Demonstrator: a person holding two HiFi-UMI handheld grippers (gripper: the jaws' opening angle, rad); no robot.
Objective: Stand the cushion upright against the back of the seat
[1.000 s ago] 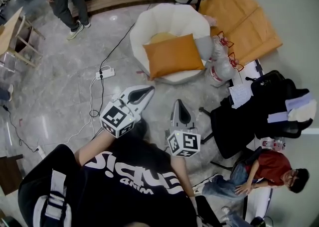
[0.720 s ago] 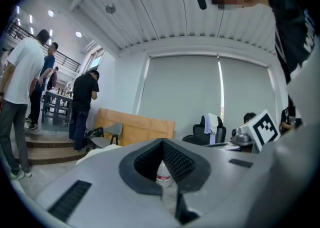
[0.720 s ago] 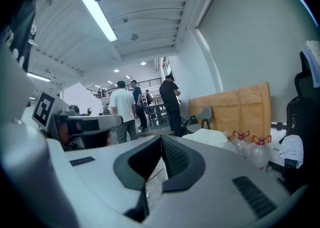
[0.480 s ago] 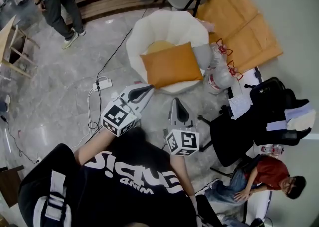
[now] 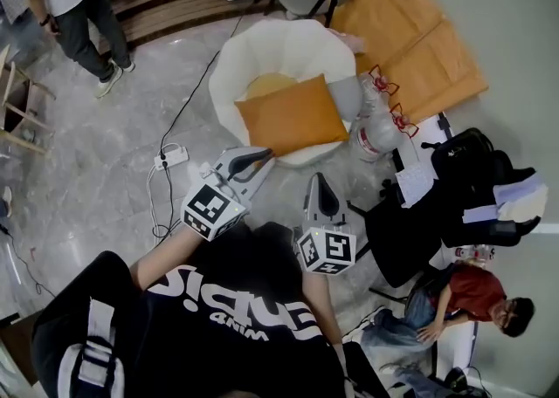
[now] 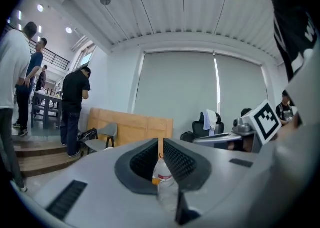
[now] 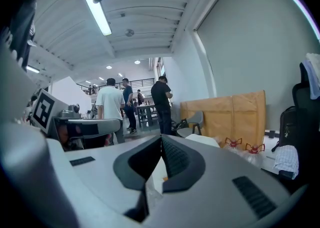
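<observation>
Fingers (image 6: 145, 161) of the left gripper (image 5: 262, 154) stand almost together with nothing between them. The right gripper (image 5: 318, 180) is closed and empty too. Both point toward the seat (image 5: 288, 38), the left tip just short of its front rim. The cushion (image 5: 293, 115), orange, lies flat across the seat's front half.

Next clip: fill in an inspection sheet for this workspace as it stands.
Surface: glossy grey stone floor.
Job's things: orange cushion lies across the front of the white seat, not upright.
Clutter: yellow cushion and grey cushion on the seat; water jugs beside it.
Grippers: left gripper and right gripper shut, empty, short of the seat.
Cables: power strip and cords on the floor.
Surroundings: standing person, seated person, black chair, wooden panels.
</observation>
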